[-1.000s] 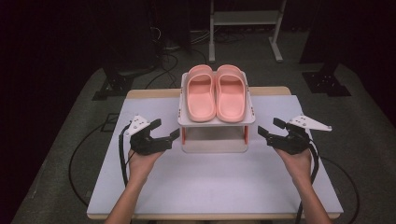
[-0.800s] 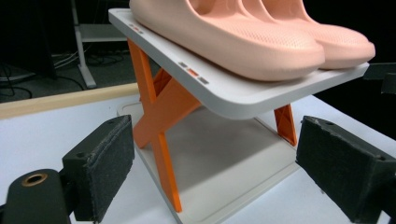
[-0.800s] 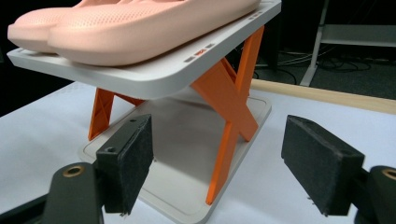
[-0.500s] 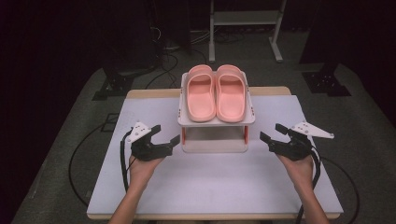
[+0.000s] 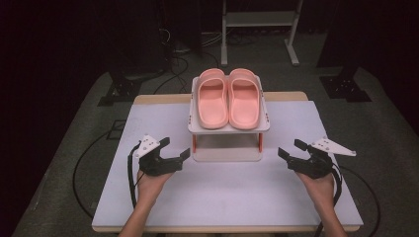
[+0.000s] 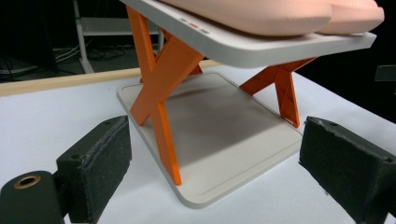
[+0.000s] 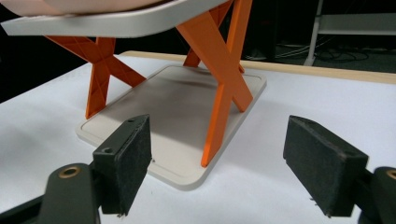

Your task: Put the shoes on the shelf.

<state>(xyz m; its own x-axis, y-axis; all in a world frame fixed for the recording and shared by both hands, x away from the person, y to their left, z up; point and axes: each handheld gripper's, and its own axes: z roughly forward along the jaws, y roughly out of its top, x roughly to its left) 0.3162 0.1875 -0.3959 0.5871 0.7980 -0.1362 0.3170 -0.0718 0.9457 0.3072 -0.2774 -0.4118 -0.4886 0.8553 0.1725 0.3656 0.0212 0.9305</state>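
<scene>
While both jaws gape wide and empty, left hand-held gripper (image 5: 175,149) and right hand-held gripper (image 5: 289,149) flank the shoe rack (image 5: 228,127) bearing pink slippers (image 5: 229,97) on the counter (image 5: 222,197).

A pair of pink slippers (image 5: 229,97) lies side by side, soles down and toes pointing away from the person, on the top shelf of a small white rack (image 5: 228,127). The rack stands upright, with orange X-shaped legs (image 6: 161,84) joining the top shelf to a flat white base plate (image 7: 173,116) directly beneath the slippers.
</scene>
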